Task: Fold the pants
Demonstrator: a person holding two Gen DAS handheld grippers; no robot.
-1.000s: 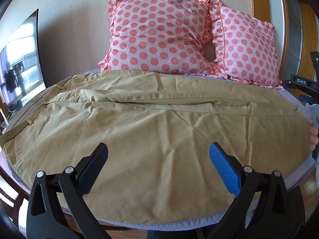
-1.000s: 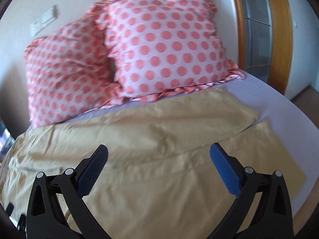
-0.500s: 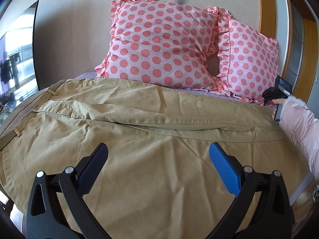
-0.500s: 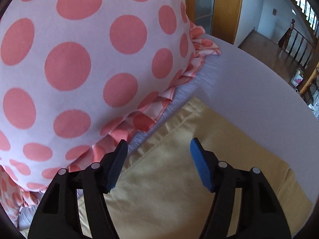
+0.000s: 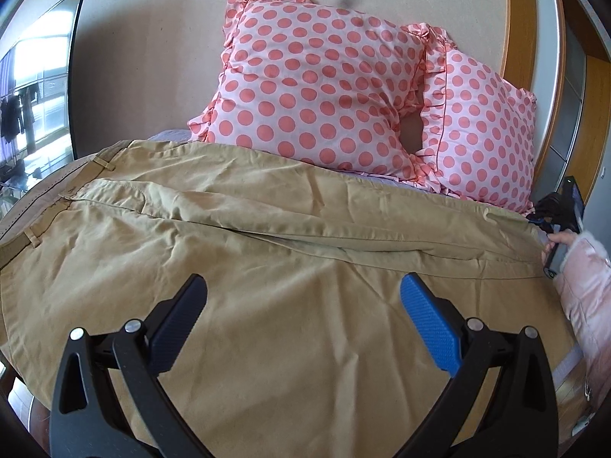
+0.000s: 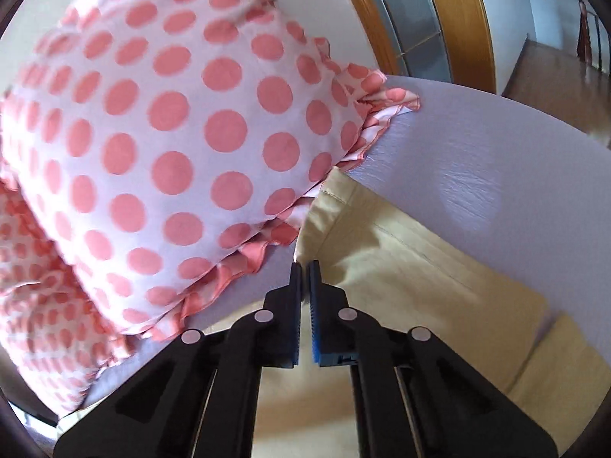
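Tan pants (image 5: pixel 267 267) lie spread across the bed, waistband at the left, legs running right. My left gripper (image 5: pixel 301 297) is open and empty, hovering over the near leg. My right gripper (image 6: pixel 304 267) is shut on the far leg's hem edge (image 6: pixel 317 221), which is lifted next to the pillow frill. In the left wrist view the right gripper (image 5: pixel 557 210) shows at the far right at the hem, held by a hand in a pink sleeve (image 5: pixel 584 286).
Two pink polka-dot pillows (image 5: pixel 324 87) (image 6: pixel 172 133) lean against the wall behind the pants. The lilac bed sheet (image 6: pixel 477 160) is bare to the right. A wooden door frame (image 6: pixel 458 19) stands beyond. A dark screen (image 5: pixel 34 87) is at the left.
My right gripper moved to the far leg's hem by the pillow and closed on it. My left gripper moved forward over the pants and stayed open.
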